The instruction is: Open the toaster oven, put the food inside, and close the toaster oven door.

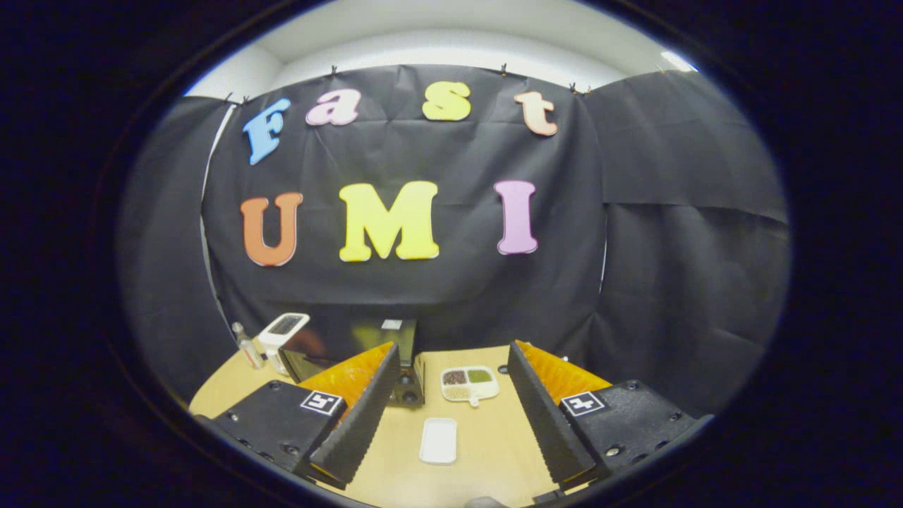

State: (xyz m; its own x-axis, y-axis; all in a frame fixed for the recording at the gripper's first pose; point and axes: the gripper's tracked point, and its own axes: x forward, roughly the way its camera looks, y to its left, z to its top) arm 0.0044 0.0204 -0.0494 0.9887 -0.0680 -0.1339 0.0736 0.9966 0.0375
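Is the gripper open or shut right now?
Open. The gripper has its fingers spread wide apart above the table, with the white tray lying between them, untouched.

The gripper [446, 381] hovers with fingers spread wide over the wooden surface [494, 451], a white tray [438, 440] between them, the food plate [469, 383] beyond, and the toaster oven [353, 349] at eleven o'clock.

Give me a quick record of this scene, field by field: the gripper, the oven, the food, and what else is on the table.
gripper: open, fingers spread wide, holding nothing
toaster oven: black, at the table's far side, partly behind one finger; door state hard to tell
food tray: white divided tray with brown and green portions, beyond the fingers
empty tray: small white tray, between the fingers
other items: clear bottle and white device beside the oven
surface: wooden table
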